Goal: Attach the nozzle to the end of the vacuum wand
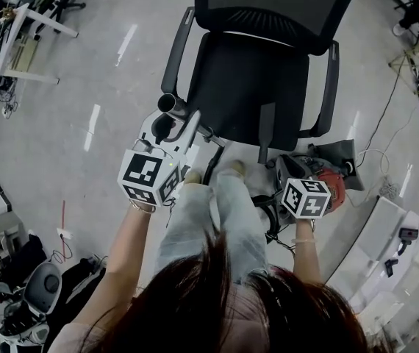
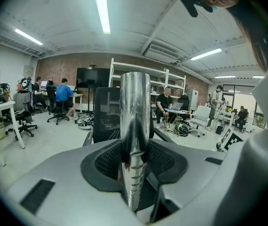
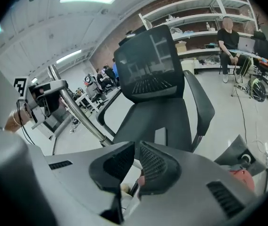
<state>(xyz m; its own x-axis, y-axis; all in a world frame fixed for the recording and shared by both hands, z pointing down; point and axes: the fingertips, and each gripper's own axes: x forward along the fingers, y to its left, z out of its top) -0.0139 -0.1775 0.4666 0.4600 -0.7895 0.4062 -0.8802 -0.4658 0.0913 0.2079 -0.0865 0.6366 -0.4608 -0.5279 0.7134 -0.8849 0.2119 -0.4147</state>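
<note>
— Now, how is the wand [image 1: 168, 103] held?
— It is clamped across its shaft by the left gripper [image 1: 167, 129]. Its long axis is tilted: the open end is raised above that gripper and aimed away from the person, over the front of the chair [image 1: 250, 87].
— And the nozzle?
— It cannot be told for certain. A dark flat piece [image 1: 339, 155] is seen on the floor [image 1: 84, 87] beside the red vacuum body [image 1: 332, 182], to the right of the chair, and is judged to be it.
— Which gripper is nearer?
— The right gripper [image 3: 137, 164], by far. It is closed on nothing and held low, with the dark piece ahead and to its right. Its jaws would have to be opened first. The piece would then need to be carried up and leftward and lined up with the tube's axis.
</note>
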